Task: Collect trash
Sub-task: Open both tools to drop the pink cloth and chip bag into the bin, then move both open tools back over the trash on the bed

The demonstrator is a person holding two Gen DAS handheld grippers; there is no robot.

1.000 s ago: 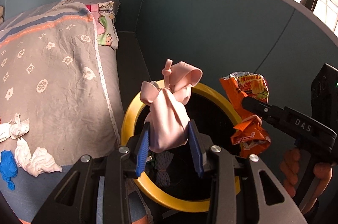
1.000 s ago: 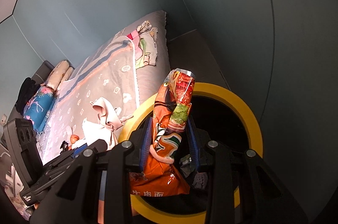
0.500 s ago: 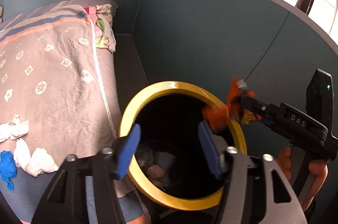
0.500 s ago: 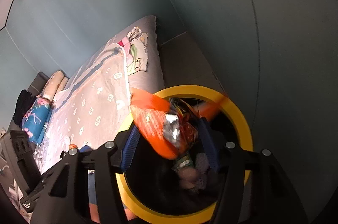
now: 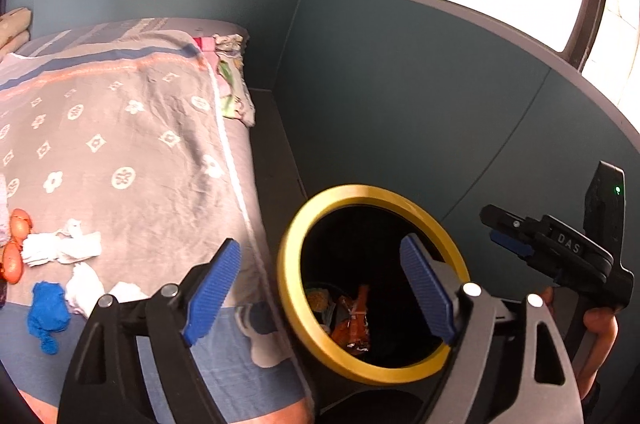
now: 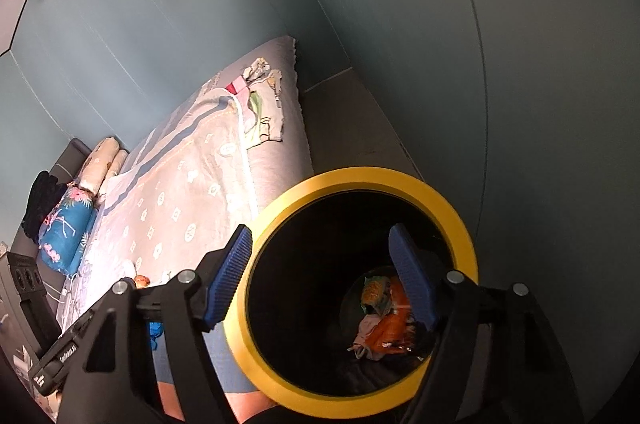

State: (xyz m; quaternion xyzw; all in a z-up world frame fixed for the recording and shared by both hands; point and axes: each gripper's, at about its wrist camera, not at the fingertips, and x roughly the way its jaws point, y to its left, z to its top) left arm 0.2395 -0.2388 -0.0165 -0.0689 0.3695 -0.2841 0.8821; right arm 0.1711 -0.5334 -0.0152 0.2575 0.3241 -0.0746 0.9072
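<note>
Both loads have just dropped into the bin (image 5: 288, 288), wrapper (image 6: 390, 334) lying at its bottom, and the left gripper (image 5: 320, 292) and right gripper (image 6: 324, 276) are opening empty above it while tissues (image 5: 60, 248) are waiting on the bed (image 5: 120, 127) beside it.

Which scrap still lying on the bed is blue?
The blue crumpled scrap nearest the bed's front edge; the tissues beside it are white, and the scraps beyond are orange.
</note>
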